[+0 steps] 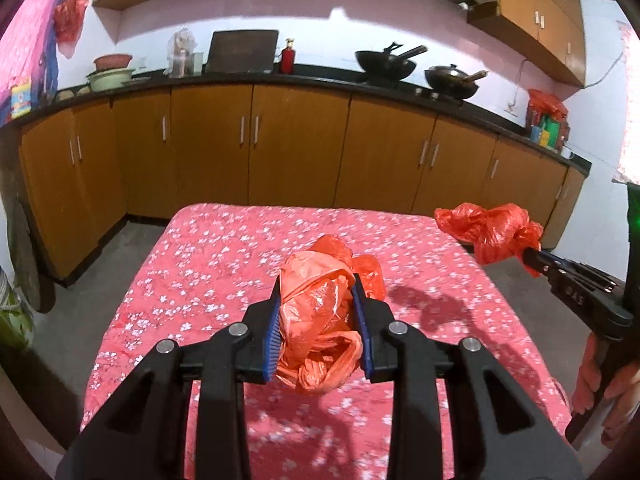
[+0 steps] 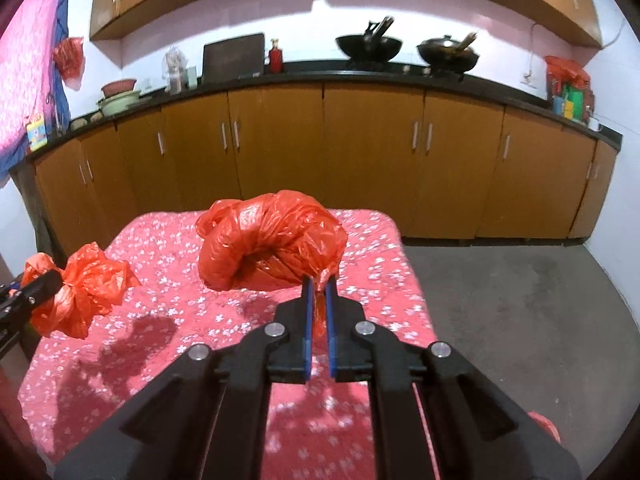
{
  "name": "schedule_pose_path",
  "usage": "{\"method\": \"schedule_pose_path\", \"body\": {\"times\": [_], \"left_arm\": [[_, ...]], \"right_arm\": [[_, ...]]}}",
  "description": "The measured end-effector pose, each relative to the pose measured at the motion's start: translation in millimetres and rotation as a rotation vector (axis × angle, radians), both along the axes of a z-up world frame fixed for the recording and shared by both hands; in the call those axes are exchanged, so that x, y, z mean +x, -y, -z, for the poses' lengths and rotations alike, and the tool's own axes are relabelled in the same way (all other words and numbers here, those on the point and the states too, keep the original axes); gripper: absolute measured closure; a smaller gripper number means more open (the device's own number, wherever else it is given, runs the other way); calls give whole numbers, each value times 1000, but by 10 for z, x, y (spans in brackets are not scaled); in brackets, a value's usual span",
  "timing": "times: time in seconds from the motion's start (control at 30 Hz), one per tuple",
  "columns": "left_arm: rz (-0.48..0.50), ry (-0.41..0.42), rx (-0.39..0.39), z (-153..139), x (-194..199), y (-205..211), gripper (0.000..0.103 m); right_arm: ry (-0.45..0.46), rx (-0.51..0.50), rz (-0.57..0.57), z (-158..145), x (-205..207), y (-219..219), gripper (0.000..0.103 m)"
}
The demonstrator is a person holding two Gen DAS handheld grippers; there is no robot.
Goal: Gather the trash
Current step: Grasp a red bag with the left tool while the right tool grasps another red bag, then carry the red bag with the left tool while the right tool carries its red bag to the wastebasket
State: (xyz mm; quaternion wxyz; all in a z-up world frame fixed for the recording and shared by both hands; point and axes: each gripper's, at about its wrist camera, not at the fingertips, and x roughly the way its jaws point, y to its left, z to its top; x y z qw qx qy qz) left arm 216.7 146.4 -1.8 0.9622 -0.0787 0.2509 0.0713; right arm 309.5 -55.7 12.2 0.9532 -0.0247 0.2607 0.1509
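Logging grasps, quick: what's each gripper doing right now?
Left gripper: shut on a crumpled orange bag, above the floral table.
Right gripper: shut on a knotted orange bag, pinching its end.

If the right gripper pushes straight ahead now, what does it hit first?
The right gripper is shut on a twisted end of a red bag, which hangs directly ahead of the fingers. Beyond it, probably the table's far edge, then the cabinets; depth is unclear.

Table (image 1: 208, 264) stands before the cabinets (image 1: 296, 144); woks (image 1: 386, 65) sit on the counter (image 1: 320, 77).
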Motion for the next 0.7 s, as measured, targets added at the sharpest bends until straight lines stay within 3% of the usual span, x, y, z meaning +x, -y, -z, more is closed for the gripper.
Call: {"method": "schedule_pose_path", "body": {"times": [0.33, 0.7], "left_arm": [[108, 39, 29, -244, -77, 702, 72], [292, 26, 37, -177, 18, 1772, 72]], "right_arm": [[74, 55, 105, -325, -505, 791, 96], [79, 58, 287, -210, -836, 1962, 96]]}}
